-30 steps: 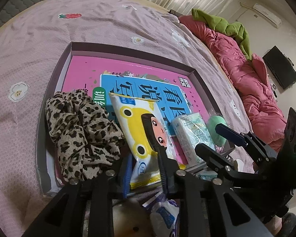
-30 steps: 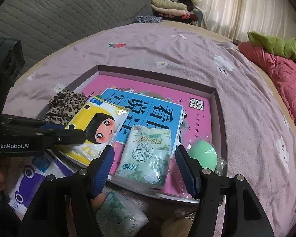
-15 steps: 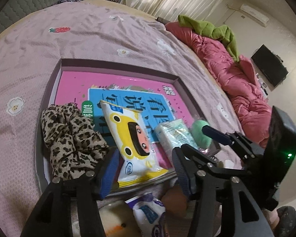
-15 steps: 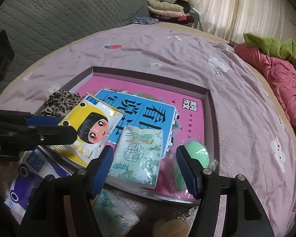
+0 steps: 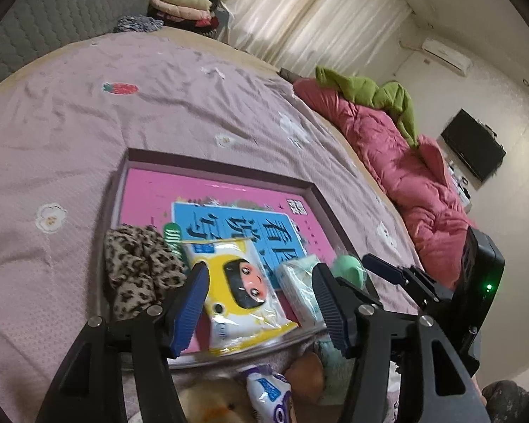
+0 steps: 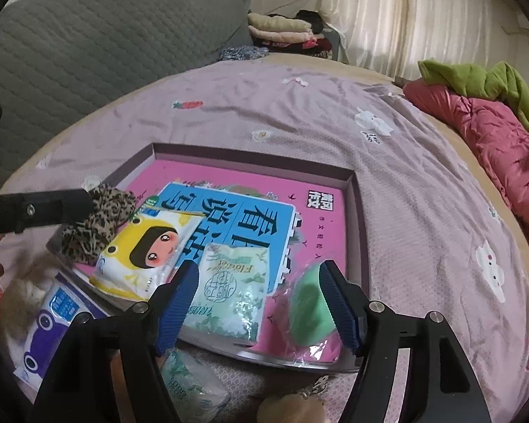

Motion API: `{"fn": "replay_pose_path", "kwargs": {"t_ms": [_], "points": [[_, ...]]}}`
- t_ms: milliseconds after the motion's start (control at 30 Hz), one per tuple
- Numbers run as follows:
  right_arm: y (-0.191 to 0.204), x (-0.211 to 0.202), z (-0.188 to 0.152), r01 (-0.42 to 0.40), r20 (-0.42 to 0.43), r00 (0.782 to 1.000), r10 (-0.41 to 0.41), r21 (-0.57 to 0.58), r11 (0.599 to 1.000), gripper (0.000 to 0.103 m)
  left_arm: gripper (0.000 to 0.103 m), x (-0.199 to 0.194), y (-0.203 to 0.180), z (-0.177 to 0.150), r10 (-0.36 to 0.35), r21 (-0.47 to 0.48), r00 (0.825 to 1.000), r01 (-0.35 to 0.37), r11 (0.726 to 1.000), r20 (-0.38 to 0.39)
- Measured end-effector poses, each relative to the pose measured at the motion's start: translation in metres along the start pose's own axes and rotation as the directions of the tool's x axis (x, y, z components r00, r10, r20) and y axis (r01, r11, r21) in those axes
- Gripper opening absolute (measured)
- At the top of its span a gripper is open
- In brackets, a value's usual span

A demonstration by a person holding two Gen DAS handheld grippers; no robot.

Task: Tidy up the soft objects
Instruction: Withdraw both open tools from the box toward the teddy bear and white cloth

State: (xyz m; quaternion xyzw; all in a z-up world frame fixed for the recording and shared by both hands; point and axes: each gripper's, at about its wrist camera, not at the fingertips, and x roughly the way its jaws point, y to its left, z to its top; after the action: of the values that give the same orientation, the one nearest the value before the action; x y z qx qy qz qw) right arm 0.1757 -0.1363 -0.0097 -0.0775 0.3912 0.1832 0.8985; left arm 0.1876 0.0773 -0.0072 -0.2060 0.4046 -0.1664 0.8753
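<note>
- A shallow tray (image 5: 321,194) with a pink printed floor is seen lying on a mauve bedspread (image 5: 158,105).
- Four soft things are lined up along the tray's near edge: a leopard scrunchie (image 5: 137,268) at the left, then a yellow tissue pack (image 5: 243,289), a green-white tissue pack (image 6: 229,296), and a green sponge (image 6: 310,313) in clear wrap at the right.
- The left gripper (image 5: 261,303) is held above the yellow pack; its jaws have just been opening and stand spread, and no pad is pressed on the pack, which lies flat in the tray.
- The right gripper (image 6: 257,303) is held over the green-white pack and the sponge; its jaws have just been opening too and stand wide, with nothing pinched.
- Off the tray, on the bedspread at the near side, a blue-and-white pack (image 6: 49,328), another green-white pack (image 6: 190,384) and something tan and fluffy (image 5: 211,405) are seen.
- A red quilt (image 5: 405,183) with a green cloth (image 5: 374,95) on it is heaped along the right side of the bed.
</note>
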Motion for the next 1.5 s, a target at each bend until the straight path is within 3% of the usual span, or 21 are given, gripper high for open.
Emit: {"fn": "replay_pose_path", "kwargs": {"t_ms": [400, 967, 1133, 1500], "points": [[-0.004, -0.015, 0.004, -0.028, 0.073, 0.997, 0.026, 0.027, 0.999, 0.073, 0.063, -0.015, 0.011, 0.0, 0.089, 0.016, 0.995, -0.09, 0.996, 0.053], [-0.015, -0.04, 0.002, -0.014, 0.153, 0.988, 0.003, 0.071, 0.997, 0.074, 0.065, -0.042, 0.02, 0.001, 0.138, 0.013, 0.98, -0.141, 0.99, 0.144], [-0.015, -0.051, 0.0, -0.013, 0.171, 0.985, 0.0, 0.078, 0.997, 0.074, 0.065, -0.043, 0.021, -0.004, 0.187, 0.031, 0.971, -0.194, 0.981, 0.146], [-0.017, -0.066, -0.012, 0.013, 0.171, 0.985, -0.037, 0.139, 0.99, 0.074, 0.065, -0.051, 0.024, -0.023, 0.233, -0.006, 0.965, -0.234, 0.972, 0.122]]}}
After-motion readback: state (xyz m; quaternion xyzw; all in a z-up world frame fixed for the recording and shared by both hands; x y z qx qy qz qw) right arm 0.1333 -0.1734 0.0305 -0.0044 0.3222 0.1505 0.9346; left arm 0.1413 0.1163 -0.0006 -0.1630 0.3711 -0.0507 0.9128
